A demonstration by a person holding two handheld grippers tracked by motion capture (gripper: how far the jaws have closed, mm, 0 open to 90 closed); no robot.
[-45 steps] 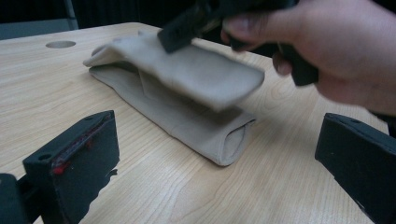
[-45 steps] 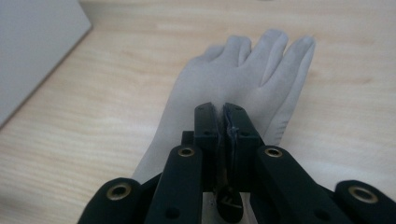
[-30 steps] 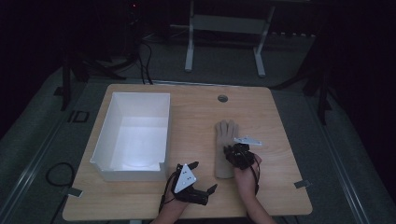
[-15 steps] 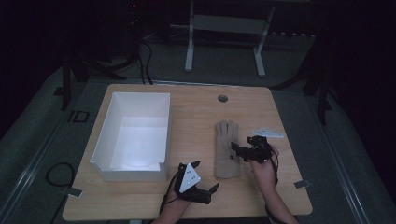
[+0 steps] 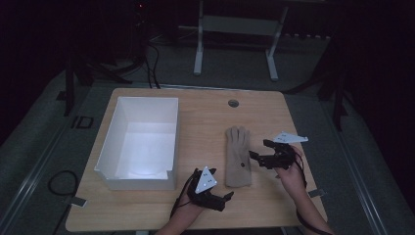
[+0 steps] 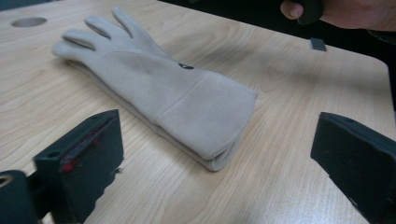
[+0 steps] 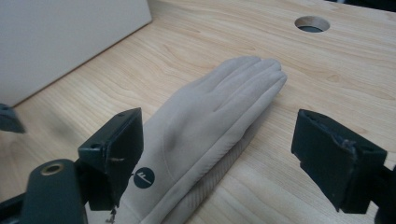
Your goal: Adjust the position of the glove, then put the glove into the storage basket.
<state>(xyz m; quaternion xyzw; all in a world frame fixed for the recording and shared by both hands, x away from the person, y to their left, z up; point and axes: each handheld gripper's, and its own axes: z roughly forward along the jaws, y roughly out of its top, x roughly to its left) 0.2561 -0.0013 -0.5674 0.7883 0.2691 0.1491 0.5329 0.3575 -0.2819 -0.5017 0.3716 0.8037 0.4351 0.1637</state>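
Observation:
A beige glove point(image 5: 238, 156) lies flat on the wooden table point(image 5: 205, 122), fingers pointing away from me, with a small dark logo on its back. My right gripper point(image 5: 259, 149) hovers just right of the glove; its jaws have just been opening and stand wide. In the right gripper view the glove point(image 7: 219, 107) lies below and ahead of the right gripper point(image 7: 224, 140), untouched by the pads. My left gripper point(image 5: 226, 197) rests near the front edge, aimed at the cuff. Its jaws have just been closing slightly, with nothing between them; the glove point(image 6: 154, 88) lies beyond the left gripper point(image 6: 217, 140).
A white open box point(image 5: 142, 142) stands left of the glove, its wall point(image 7: 60, 42) close by. A round cable hole point(image 5: 233, 103) sits at the table's far middle. The other hand point(image 6: 355, 11) is beyond the glove. Small grey tabs point(image 5: 315, 192) mark the table's corners.
The right gripper has come off the glove, moving right and slightly up, and its jaws have opened wide. The glove stays flat in place. The left hand has kept still.

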